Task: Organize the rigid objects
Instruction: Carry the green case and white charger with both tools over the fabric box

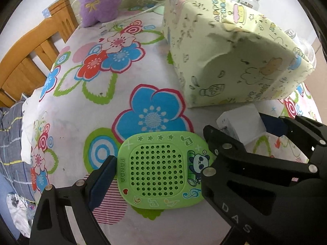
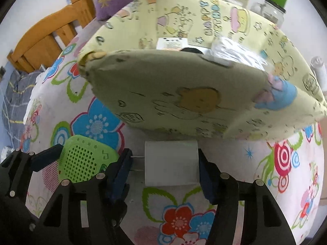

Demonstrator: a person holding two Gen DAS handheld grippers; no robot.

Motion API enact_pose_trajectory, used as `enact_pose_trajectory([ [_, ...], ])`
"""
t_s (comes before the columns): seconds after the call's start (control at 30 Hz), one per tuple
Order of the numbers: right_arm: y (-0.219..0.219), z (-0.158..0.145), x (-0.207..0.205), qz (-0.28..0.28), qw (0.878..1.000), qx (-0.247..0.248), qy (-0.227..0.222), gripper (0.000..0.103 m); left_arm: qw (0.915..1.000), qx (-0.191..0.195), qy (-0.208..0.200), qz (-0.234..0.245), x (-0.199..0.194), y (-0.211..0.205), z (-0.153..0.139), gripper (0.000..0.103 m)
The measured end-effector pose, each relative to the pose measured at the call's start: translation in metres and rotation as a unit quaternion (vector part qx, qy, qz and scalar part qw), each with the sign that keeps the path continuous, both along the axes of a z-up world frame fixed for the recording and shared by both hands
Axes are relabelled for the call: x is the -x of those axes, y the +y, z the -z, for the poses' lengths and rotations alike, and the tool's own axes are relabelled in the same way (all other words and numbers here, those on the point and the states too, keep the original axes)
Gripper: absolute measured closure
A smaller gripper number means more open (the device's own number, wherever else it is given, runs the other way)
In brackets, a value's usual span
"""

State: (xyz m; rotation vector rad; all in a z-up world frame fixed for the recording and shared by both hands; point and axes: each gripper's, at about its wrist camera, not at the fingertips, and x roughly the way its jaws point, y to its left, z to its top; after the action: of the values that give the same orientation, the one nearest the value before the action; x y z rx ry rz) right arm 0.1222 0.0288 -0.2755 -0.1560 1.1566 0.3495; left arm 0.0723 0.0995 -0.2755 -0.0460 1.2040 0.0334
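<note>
Left wrist view: left gripper (image 1: 161,175) jaws stand wide either side of the green panda plate (image 1: 163,169), pads not pressing; plate lies flat on the floral sheet (image 1: 81,106), likely next pick.
Right wrist view: right gripper (image 2: 164,163) straddles the white box (image 2: 171,162); right pad touches, left pad shows a gap, so grip not confirmed.
Only here: fabric bin (image 2: 184,85) interior, already holding small items, the probable destination.
</note>
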Motion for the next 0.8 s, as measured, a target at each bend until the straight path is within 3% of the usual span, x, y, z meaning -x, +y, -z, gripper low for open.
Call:
enact_pose_trajectory([
  [0.8, -0.096, -0.045, 0.022, 0.031, 0.999, -0.011, -0.022, 0.039, 0.9995, -0.007, -0.028, 0.014, 0.017, -0.075, -0.044, 0.008],
])
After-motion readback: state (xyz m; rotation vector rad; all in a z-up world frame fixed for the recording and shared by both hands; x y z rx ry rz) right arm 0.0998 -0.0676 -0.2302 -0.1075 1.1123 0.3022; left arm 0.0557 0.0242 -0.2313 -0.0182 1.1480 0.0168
